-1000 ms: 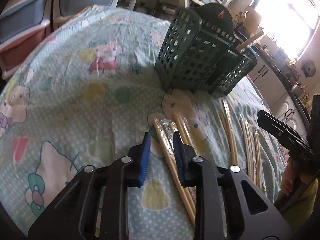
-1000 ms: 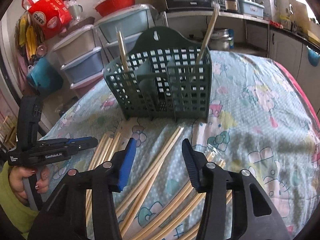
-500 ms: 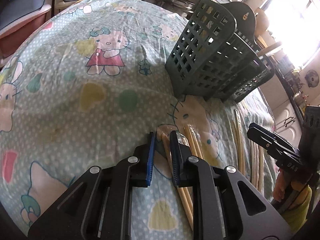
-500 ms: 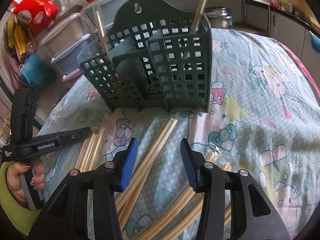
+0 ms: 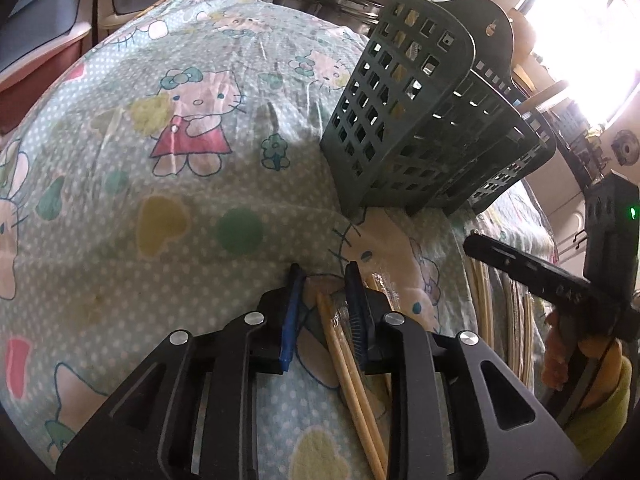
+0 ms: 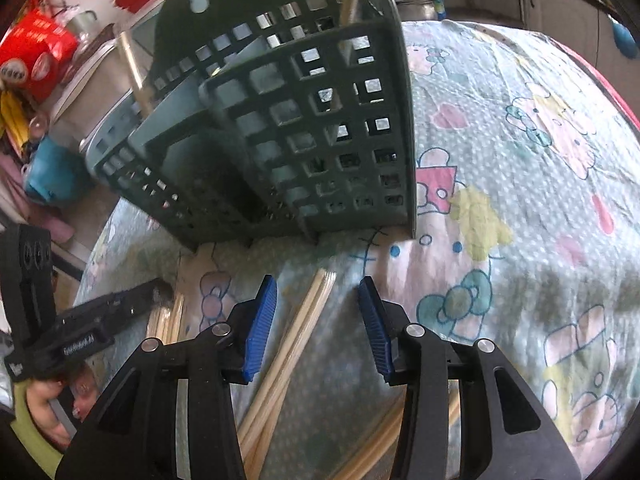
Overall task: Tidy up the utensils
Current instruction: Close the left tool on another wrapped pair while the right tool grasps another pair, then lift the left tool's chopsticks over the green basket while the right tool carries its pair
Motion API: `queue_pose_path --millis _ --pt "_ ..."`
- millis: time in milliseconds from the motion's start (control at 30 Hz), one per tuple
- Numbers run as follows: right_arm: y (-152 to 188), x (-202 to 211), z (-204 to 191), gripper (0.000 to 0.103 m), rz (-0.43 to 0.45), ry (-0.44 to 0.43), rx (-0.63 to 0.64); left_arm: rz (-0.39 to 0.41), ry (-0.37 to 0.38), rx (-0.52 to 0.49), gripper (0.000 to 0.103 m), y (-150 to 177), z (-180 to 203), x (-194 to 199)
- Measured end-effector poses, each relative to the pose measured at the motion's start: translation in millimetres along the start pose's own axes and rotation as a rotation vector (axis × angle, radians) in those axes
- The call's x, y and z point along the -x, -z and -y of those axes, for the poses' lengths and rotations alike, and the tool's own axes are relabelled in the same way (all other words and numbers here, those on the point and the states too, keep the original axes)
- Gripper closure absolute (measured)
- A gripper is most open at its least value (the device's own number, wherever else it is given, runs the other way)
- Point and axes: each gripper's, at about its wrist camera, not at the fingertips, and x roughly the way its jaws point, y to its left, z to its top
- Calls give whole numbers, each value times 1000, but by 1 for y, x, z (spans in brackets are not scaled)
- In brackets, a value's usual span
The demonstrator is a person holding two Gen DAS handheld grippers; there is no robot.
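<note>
The left tool (image 5: 322, 312) has its pads narrowly apart astride a wrapped pair of chopsticks (image 5: 348, 364) lying on the desk's cartoon cloth (image 5: 168, 208); the right tool (image 6: 316, 320) gapes wide over another pair (image 6: 292, 344). Light, stiff, slick sticks: better pinched near the end, both together. Behind, the green slotted caddy (image 6: 320, 128) already holds a few upright sticks.
</note>
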Motion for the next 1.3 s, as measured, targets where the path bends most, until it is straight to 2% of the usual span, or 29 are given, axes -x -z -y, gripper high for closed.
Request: queue_pose_path --millis 167,233,533,833,1300 --pt "-8 -4 7 77 2 17 -16 5 -8 -11 90 1 1 -1" --pt "-10 -2 9 89 7 8 -18 6 -8 -9 93 0 0 -1" --pt "-7 30 21 94 71 -44 -34 28 28 33 100 0 -8 8" --pt "0 75 17 95 193 -66 1 142 66 14 100 1 3 50" --pt "20 137 -33 97 387 -75 145 328 123 -101 101 -20 56 120"
